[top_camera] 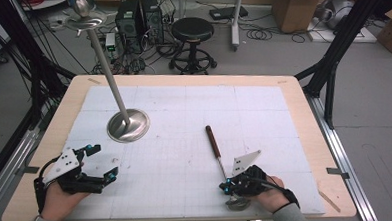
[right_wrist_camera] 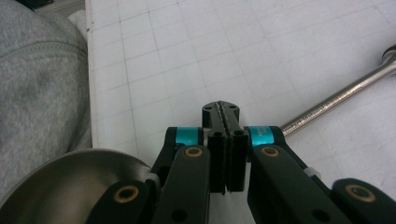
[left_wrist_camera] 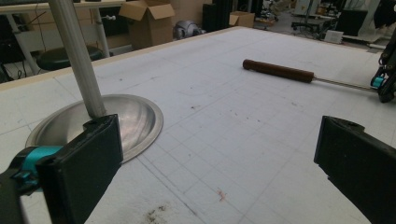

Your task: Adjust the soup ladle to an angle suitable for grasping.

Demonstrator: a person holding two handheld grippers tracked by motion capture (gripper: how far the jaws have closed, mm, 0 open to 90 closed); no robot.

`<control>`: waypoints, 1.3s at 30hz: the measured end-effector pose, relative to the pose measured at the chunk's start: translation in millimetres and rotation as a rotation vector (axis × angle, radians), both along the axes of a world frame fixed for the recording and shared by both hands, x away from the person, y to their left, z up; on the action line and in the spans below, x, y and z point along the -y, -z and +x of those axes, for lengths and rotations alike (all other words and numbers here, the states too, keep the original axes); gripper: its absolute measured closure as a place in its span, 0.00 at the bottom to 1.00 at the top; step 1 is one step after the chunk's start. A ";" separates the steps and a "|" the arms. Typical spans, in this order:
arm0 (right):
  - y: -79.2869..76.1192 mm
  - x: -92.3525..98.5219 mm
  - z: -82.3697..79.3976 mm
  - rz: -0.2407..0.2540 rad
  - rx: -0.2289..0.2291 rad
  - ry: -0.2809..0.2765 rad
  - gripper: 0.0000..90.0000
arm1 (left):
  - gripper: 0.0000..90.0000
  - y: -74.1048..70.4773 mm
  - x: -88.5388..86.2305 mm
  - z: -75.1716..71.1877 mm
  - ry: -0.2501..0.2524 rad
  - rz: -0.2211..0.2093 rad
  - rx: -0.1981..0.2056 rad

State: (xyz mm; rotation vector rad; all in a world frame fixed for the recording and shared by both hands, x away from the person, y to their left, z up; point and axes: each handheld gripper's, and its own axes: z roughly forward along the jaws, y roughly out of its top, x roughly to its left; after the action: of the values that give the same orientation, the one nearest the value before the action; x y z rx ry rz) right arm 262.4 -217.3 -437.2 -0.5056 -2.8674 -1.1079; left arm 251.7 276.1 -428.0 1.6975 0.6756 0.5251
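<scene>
**op_remote:** Tongs check from my end. Right tongs (right_wrist_camera: 222,112) are pinched fully closed with nothing between the pads, sitting at the near edge of the desk (top_camera: 208,100), right over the spot where the ladle (top_camera: 217,152) shaft meets its bowl. Left tongs (top_camera: 103,159) are wide open and empty, hovering over the near-left part of the mat.

**gridwatcher:** so has the ladle been picked up or not?

**op_remote:** Nope. It's lying flat, bowl toward me, brown handle pointing away toward mid-desk. I'd say we're at the very start, with the grab not yet made. Farther back on the left, the metal stand (top_camera: 128,125) is upright and untouched, well apart from the ladle. My guess is everything's left to do.
</scene>
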 end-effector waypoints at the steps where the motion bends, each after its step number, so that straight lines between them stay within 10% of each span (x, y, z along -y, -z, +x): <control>1: 0.1 0.6 0.7 0.011 0.003 -0.006 1.00 | 0.02 0.1 0.2 0.1 -0.002 -0.002 0.000; 6: -12.8 14.3 7.7 0.112 0.083 0.096 1.00 | 0.02 0.2 0.1 0.3 -0.002 0.000 0.001; 15: 0.6 25.3 36.8 0.038 0.103 0.296 1.00 | 0.02 0.9 0.7 0.9 -0.002 0.008 -0.003; 39: 8.6 5.6 79.0 0.080 0.077 0.300 1.00 | 0.02 1.8 -0.1 -0.2 -0.007 0.004 -0.009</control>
State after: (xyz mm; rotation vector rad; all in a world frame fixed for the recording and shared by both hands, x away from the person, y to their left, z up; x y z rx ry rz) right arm 341.4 -222.9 -445.8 -0.9327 -2.8627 -1.3011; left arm 251.4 276.1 -429.8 1.7028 0.6877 0.5244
